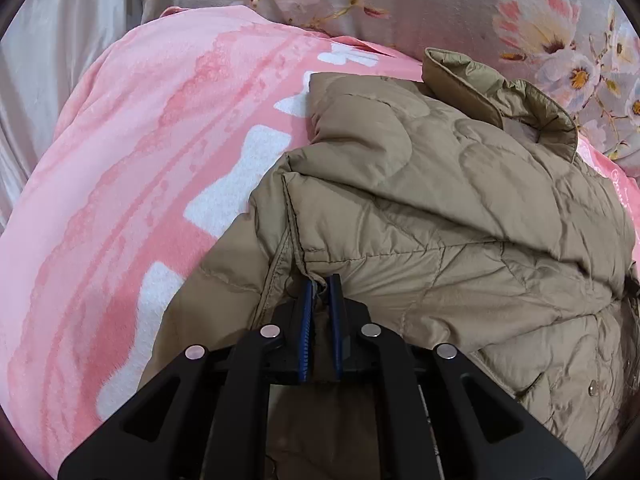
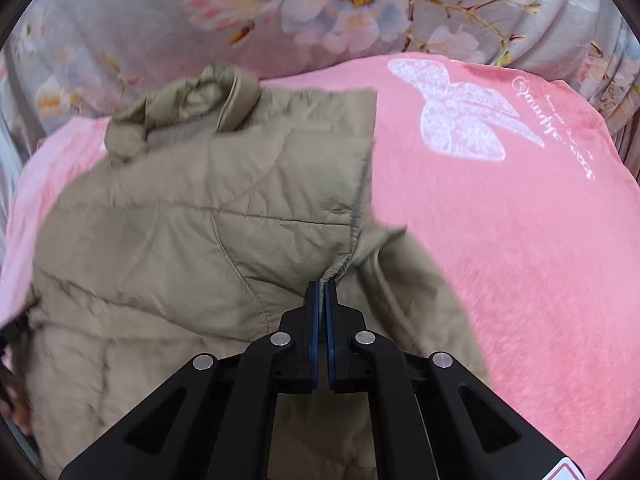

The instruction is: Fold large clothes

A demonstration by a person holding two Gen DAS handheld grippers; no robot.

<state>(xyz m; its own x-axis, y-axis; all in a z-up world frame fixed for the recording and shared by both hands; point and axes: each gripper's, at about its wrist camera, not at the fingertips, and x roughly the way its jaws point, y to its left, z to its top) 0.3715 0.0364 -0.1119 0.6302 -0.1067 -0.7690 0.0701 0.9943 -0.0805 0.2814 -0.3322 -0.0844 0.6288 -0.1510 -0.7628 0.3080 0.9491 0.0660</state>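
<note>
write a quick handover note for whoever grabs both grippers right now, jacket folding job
Left gripper: shut on the jacket, pinching a seam at its near left side.
Right gripper: shut on the jacket, pinching a seam at its near right side.
Jacket: tan, quilted, lying on the pink blanket, collar at the far end near the flowered bedding.
Done: both sides gripped; the side panels look turned in.
Left: probably carry the gripped part toward the collar, release, tidy.
</note>
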